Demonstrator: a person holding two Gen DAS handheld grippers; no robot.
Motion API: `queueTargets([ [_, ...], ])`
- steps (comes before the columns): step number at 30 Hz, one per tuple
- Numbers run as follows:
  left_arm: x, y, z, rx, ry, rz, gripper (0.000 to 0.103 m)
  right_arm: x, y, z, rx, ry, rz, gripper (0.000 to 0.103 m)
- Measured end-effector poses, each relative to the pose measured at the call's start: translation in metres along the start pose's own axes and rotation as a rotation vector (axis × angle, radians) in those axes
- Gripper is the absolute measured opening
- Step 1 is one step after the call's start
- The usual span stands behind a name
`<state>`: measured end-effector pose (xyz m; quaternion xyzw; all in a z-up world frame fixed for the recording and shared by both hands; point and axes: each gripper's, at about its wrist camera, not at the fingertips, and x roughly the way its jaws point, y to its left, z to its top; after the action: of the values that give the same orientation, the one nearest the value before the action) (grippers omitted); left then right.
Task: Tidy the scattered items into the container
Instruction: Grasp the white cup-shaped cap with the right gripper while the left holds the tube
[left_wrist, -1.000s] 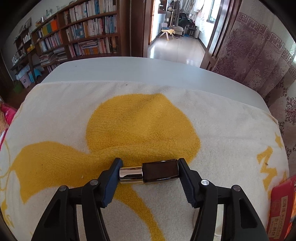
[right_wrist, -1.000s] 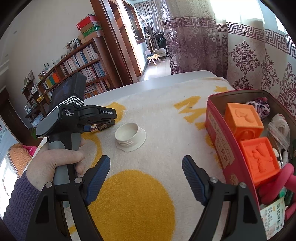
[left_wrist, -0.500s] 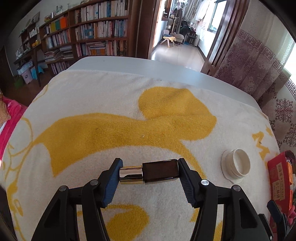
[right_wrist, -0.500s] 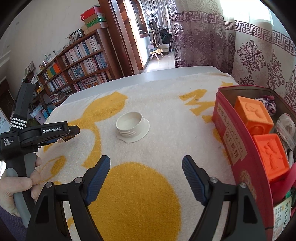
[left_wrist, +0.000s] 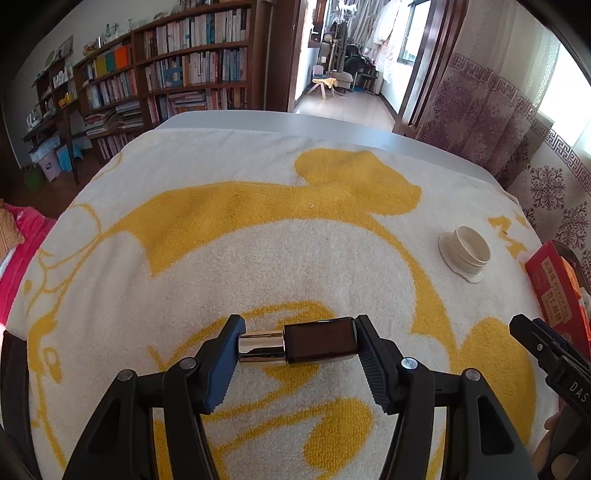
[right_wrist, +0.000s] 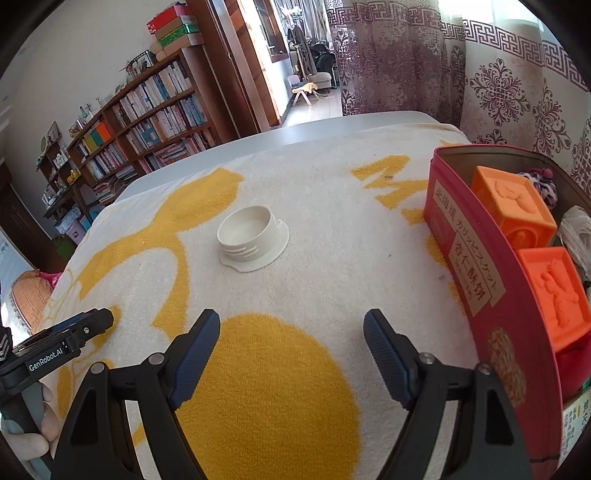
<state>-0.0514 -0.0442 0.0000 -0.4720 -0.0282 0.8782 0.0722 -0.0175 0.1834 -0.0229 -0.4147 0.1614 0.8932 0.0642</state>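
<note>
My left gripper (left_wrist: 297, 347) is shut on a lipstick (left_wrist: 299, 348) with a dark brown cap and a gold base, held crosswise above the white and yellow towel (left_wrist: 258, 229). A white plastic lid (left_wrist: 466, 252) lies on the towel to the right; it also shows in the right wrist view (right_wrist: 253, 238). The red tin (right_wrist: 476, 280) stands at the right with two orange blocks (right_wrist: 517, 210) and other items inside. My right gripper (right_wrist: 291, 350) is open and empty above the towel, left of the tin.
The towel covers a grey table (left_wrist: 295, 127). Bookshelves (left_wrist: 166, 74) stand behind it, and patterned curtains (right_wrist: 498, 85) hang at the right. The left gripper body (right_wrist: 55, 354) shows at the left edge of the right wrist view.
My left gripper has pulled back and turned right with the lipstick, so the white lid and the tin came into its view. The right gripper stayed open and shifted slightly.
</note>
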Motion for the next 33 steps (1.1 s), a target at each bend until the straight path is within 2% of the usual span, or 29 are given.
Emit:
queueTargets([
  [11, -0.006, -0.002, -0.007, -0.02, 0.006, -0.063, 0.062, 0.036, 0.027, 0.05, -0.039, 0.062, -0.016, 0.083],
  [18, -0.01, 0.006, -0.003, -0.056, -0.01, -0.063, 0.062, 0.066, 0.042, 0.059, -0.096, 0.092, -0.046, 0.082],
  [20, -0.008, 0.006, -0.003, -0.058, -0.004, -0.063, 0.062, 0.07, 0.047, 0.059, -0.12, 0.097, -0.065, 0.073],
  [21, -0.008, 0.006, -0.003, -0.057, -0.001, -0.063, 0.062, 0.072, 0.05, 0.058, -0.14, 0.097, -0.091, 0.065],
  [26, -0.006, 0.004, -0.004, -0.051, 0.006, -0.062, 0.062, 0.067, 0.053, 0.052, -0.175, 0.081, -0.115, 0.064],
  [33, -0.007, -0.002, -0.006, -0.031, 0.002, -0.06, 0.062, 0.031, 0.047, 0.041, -0.144, 0.033, -0.061, 0.064],
])
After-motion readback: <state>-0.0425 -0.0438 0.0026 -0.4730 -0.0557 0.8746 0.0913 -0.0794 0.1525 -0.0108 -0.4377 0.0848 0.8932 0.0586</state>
